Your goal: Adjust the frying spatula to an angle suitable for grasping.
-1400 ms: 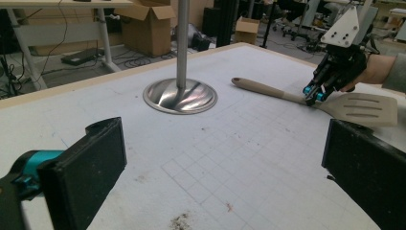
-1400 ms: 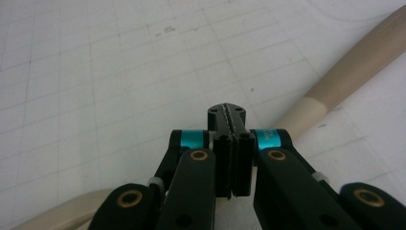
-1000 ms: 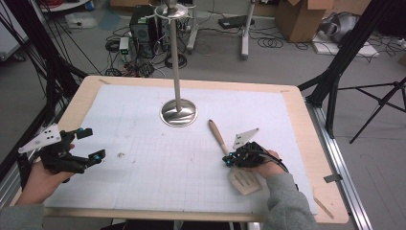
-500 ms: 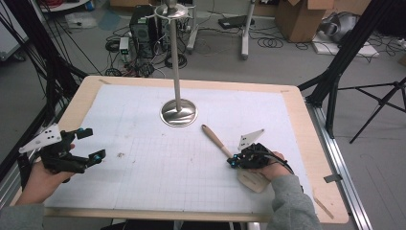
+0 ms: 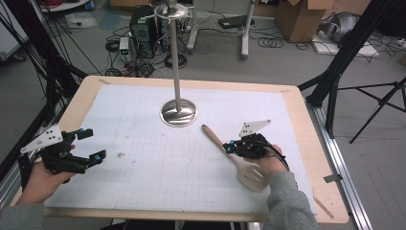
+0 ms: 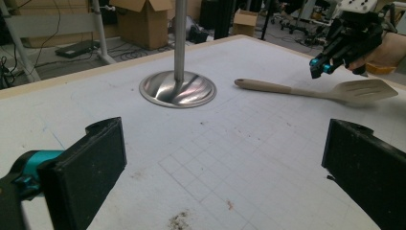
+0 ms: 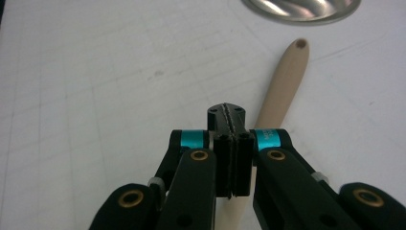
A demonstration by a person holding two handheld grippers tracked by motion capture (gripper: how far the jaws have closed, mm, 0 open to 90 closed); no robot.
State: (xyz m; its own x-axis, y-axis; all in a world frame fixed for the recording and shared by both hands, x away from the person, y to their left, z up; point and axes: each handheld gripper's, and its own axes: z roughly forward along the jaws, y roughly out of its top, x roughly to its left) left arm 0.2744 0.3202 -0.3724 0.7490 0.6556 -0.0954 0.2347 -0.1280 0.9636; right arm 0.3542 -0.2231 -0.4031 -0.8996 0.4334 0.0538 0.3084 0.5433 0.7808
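Table count:

- One wooden spatula (image 5: 234, 156), lying flat on the mat; a single hole in the handle end.
- One metal stand (image 5: 178, 112): one round base, one upright pole.
- One white grid mat (image 5: 143, 182) over one wooden table (image 5: 81, 98).
- Two hand-held grippers: left gripper (image 5: 91, 145), right gripper (image 5: 231, 148), two jaws each.
- Two hands, one per gripper.

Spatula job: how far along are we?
Early. The spatula lies flat on the mat beside the stand. The right hand-held gripper hovers shut over its handle, gripping nothing; the left hand-held gripper waits open. Grasping and lifting remain, presumably toward the stand.
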